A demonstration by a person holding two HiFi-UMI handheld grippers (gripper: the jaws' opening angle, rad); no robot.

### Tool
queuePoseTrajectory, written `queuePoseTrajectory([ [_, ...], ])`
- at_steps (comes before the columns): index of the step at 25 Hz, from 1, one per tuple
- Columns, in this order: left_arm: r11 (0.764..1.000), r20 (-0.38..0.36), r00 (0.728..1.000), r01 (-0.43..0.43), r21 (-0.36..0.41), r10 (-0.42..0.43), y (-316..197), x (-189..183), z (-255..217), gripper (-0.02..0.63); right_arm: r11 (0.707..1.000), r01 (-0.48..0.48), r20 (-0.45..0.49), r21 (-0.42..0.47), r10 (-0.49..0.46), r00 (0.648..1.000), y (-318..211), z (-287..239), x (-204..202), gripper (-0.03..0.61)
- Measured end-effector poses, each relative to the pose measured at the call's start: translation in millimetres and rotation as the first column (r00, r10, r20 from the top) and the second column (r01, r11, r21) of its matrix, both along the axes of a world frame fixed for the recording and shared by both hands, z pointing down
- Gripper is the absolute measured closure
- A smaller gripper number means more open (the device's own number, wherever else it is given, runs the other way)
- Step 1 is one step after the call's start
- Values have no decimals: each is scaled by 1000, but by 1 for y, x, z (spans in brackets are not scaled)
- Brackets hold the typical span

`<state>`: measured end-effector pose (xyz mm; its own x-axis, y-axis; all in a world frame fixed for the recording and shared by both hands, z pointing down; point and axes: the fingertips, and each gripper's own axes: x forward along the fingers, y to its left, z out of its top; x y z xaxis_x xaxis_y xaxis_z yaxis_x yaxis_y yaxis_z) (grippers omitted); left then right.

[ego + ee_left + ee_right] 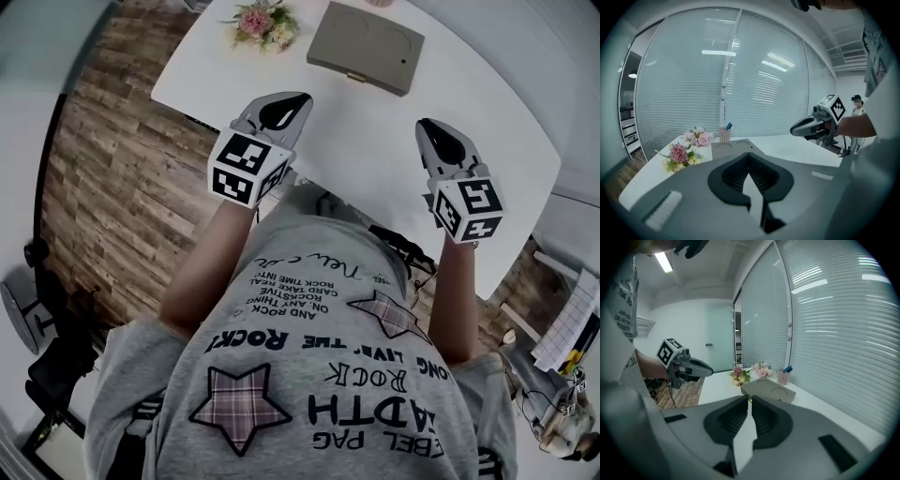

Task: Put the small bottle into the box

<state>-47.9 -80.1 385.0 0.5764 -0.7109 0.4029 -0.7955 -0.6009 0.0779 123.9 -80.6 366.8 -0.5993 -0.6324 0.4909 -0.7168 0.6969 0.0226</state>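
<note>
The grey box (366,58) lies closed at the far side of the white table (366,159), with two round dents in its lid. No small bottle shows in any view. My left gripper (300,97) hovers over the table's near left part, its jaws shut with nothing between them. My right gripper (425,124) hovers at the near right, jaws together but for a thin slit, also empty. The left gripper view looks over its shut jaws (749,155) to the box (733,146). The right gripper view shows the box (771,391) just beyond its jaws (751,400).
A bunch of pink flowers (265,23) lies left of the box, and a pen cup (724,134) stands behind it by the glass wall with blinds. Wooden floor (122,178) runs left of the table. A person (857,105) stands far off.
</note>
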Motion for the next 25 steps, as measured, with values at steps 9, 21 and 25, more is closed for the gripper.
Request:
queuePoseTrajectory([
  [9, 996, -47, 998, 51, 79, -47, 25, 20, -38, 603, 995, 11, 58, 102, -17, 998, 25, -50, 20, 545],
  [21, 971, -90, 986, 152, 182, -137, 52, 21, -69, 603, 986, 21, 127, 165, -43, 991, 49, -72, 30, 545],
  [25, 961, -102, 983, 172, 215, -153, 62, 21, -76, 603, 983, -5, 162, 182, -25, 986, 55, -76, 37, 545],
])
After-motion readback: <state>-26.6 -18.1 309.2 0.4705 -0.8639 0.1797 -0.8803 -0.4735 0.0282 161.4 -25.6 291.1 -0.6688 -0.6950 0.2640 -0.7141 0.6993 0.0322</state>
